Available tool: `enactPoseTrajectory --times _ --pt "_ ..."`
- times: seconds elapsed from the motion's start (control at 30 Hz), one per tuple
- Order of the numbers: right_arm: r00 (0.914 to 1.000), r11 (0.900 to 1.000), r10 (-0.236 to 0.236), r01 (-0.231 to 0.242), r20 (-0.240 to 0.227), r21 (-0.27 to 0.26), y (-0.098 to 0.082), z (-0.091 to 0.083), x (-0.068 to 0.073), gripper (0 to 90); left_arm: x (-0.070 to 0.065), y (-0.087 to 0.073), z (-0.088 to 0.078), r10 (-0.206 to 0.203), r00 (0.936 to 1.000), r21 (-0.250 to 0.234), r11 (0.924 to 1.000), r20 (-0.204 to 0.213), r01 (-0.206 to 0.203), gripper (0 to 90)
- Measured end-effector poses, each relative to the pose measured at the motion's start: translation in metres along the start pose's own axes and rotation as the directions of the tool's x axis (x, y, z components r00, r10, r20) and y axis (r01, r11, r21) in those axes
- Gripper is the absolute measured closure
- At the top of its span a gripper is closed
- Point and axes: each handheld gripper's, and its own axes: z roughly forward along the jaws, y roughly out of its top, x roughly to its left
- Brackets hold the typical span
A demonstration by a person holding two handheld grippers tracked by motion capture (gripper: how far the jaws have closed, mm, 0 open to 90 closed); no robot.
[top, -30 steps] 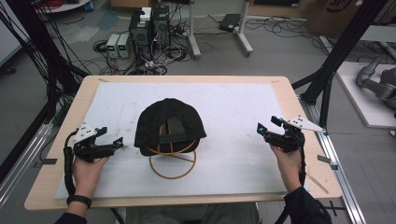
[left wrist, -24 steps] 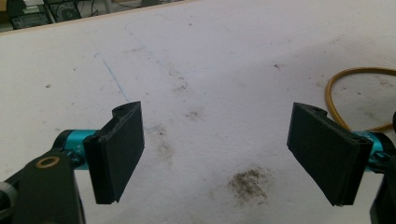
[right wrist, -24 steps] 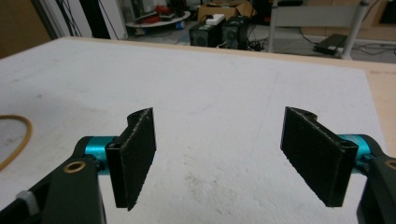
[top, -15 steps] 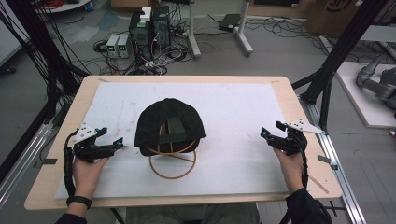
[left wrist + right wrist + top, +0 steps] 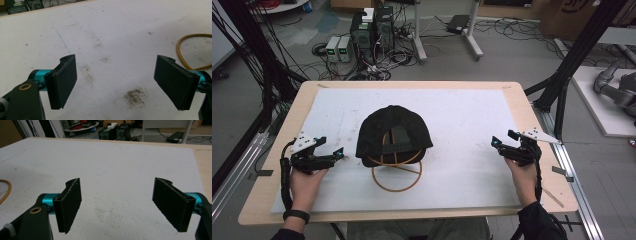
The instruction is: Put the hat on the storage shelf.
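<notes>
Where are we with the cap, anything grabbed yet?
Nothing looks done: the black cap sits on its wire stand mid-table, untouched. Nothing is in hand: the left claw and right claw are open and empty, one on each side of the cap, clear of it. The whole job with the cap remains.

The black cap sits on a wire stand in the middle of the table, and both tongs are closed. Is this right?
Not quite. Both tongs are open: the left tongs and right tongs show wide gaps in their gripper views. The black cap does sit on the wire stand mid-table.
</notes>
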Motion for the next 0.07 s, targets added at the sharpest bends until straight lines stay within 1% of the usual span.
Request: enactPoseTrajectory --times 0.07 --pt "1.0 1.0 0.004 -0.004 -0.006 -0.006 -0.0002 0.0008 -0.0006 22.0 0.0001 -0.0001 0.0002 0.0 1.0 0.0 1.0 0.001 0.0 18.7"
